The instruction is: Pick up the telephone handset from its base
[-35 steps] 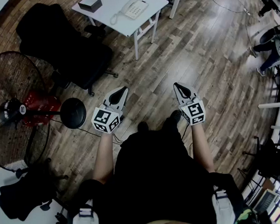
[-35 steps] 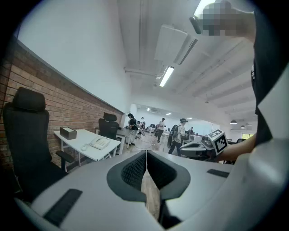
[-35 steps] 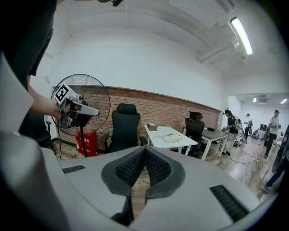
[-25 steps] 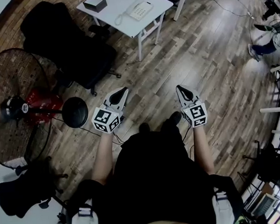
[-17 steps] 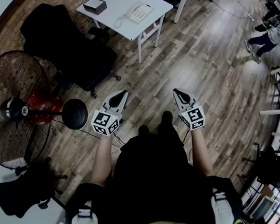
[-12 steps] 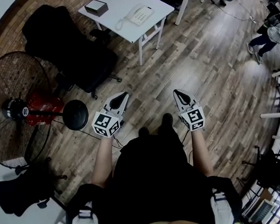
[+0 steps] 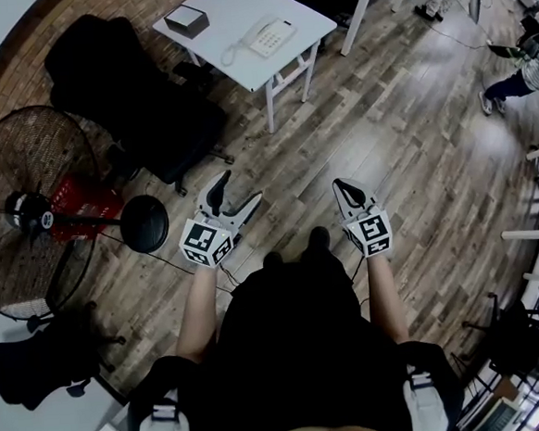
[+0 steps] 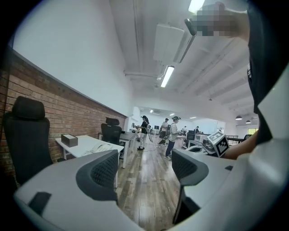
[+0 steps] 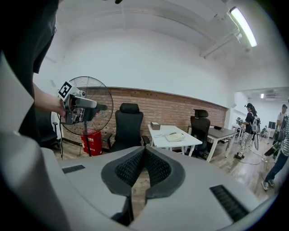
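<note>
Presently the telephone handset [image 7: 255, 32] is noted, apparently seated on its base [image 7: 279, 37], on the white table [image 7: 234, 3]. It is well apart from both grippers and lies ahead and to the left of them in the head view. The left gripper [image 7: 238, 190] is found with jaws opening and nothing between them. The right gripper [image 7: 343, 187] is clenched on nothing. The left gripper is judged the nearer. The handset's long axis is too small to be settled.
</note>
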The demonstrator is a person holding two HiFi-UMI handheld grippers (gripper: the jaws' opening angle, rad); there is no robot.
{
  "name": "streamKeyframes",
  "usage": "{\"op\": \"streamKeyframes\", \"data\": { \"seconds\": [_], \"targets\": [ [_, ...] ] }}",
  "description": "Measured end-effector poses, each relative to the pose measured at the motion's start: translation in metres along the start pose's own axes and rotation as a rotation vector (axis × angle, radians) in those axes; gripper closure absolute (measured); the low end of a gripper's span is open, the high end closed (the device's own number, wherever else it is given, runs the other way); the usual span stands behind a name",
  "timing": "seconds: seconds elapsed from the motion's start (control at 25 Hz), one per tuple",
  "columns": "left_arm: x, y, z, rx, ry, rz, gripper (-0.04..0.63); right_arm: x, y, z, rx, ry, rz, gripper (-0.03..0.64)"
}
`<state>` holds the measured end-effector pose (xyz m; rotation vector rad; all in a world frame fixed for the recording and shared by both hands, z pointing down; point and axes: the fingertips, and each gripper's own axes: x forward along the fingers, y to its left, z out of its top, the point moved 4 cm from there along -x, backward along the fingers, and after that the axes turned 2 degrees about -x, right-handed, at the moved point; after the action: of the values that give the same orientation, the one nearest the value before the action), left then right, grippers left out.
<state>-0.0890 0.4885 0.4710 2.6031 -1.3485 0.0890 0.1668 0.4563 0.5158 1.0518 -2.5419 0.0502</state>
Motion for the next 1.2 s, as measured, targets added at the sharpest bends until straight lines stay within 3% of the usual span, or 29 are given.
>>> {"op": "streamKeyframes", "data": {
  "seconds": [0.2, 0.52, 1.2],
  "targets": [
    [0.026, -0.008, 0.01, 0.026, -0.046, 0.004, 0.126, 0.005, -0.027, 0.0, -0.009, -0.008, 0.012, 0.618],
    [0.071, -0.021, 0.017, 0.017, -0.029, 0.029, 0.124, 0.005, -0.07, -0.001, -0.007, -0.009, 0.046, 0.618],
    [0.136, -0.048, 0.02, -0.008, -0.015, 0.193, 0.126, 0.009, -0.152, -0.023, -0.022, 0.018, 0.194, 0.618]
  ]
}}
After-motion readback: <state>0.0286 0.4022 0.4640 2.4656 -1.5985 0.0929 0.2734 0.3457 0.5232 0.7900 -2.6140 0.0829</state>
